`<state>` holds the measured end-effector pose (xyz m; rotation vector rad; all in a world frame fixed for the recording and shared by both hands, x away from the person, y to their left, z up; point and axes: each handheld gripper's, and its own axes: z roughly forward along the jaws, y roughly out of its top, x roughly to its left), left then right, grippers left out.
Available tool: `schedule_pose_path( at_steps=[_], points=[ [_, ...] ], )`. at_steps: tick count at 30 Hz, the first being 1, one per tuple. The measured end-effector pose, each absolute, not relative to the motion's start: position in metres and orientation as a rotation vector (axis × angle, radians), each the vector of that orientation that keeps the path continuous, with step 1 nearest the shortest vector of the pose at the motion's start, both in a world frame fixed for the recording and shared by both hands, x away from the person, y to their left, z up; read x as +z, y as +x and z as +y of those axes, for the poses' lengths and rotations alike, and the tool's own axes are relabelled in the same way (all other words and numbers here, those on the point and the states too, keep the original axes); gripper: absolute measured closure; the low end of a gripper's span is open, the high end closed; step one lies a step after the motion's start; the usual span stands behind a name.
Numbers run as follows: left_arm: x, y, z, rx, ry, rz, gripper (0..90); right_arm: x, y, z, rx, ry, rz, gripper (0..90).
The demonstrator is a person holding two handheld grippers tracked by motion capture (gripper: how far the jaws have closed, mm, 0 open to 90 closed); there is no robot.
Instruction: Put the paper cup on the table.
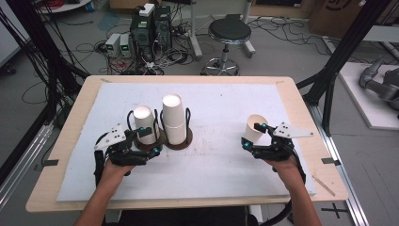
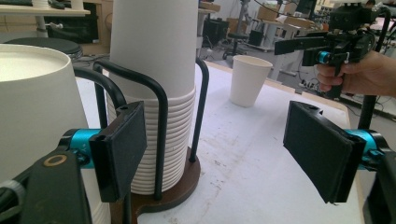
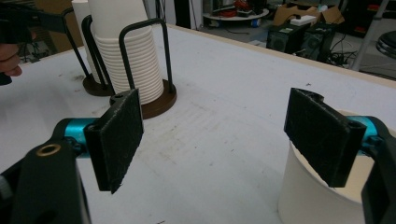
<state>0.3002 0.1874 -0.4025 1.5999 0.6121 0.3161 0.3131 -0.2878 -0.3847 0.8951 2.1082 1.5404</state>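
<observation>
Both grippers have their pads spread wide with nothing clamped between them. Left gripper [image 1: 147,142]: in the left gripper view, one pad [image 2: 122,149] sits just in front of the black wire holder [image 2: 159,116], the other pad [image 2: 322,151] hangs over bare table surface. The holder, on a round brown base [image 1: 187,141], contains a tall stack of white paper cups [image 1: 173,117]. A second, shorter cup stack [image 1: 145,123] stands just beside it on the left, nearest the left gripper.

Right gripper [image 1: 254,136]: in the right gripper view, its left pad [image 3: 116,137] is over open surface; its right pad [image 3: 322,135] is over the rim of a single white paper cup [image 3: 317,196]. Contact between pad and cup cannot be determined. This cup [image 1: 255,128] stands upright, well apart from the stacks, on the white mat [image 1: 226,165] covering the wooden table [image 1: 61,155].
</observation>
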Motion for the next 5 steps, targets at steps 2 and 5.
schedule_pose_path(
  at_steps=[2, 5],
  points=[
    [-0.4027, 0.3011, 0.1872, 0.315, 1.602, 0.613, 21.7, -0.3850, 0.3140, -0.2885, 1.536, 0.890, 2.107, 20.3],
    [-0.4031, 0.3021, 0.1868, 0.315, 1.602, 0.615, 21.7, -0.3856, 0.3143, -0.2900, 1.532, 0.897, 2.108, 20.3]
  ],
)
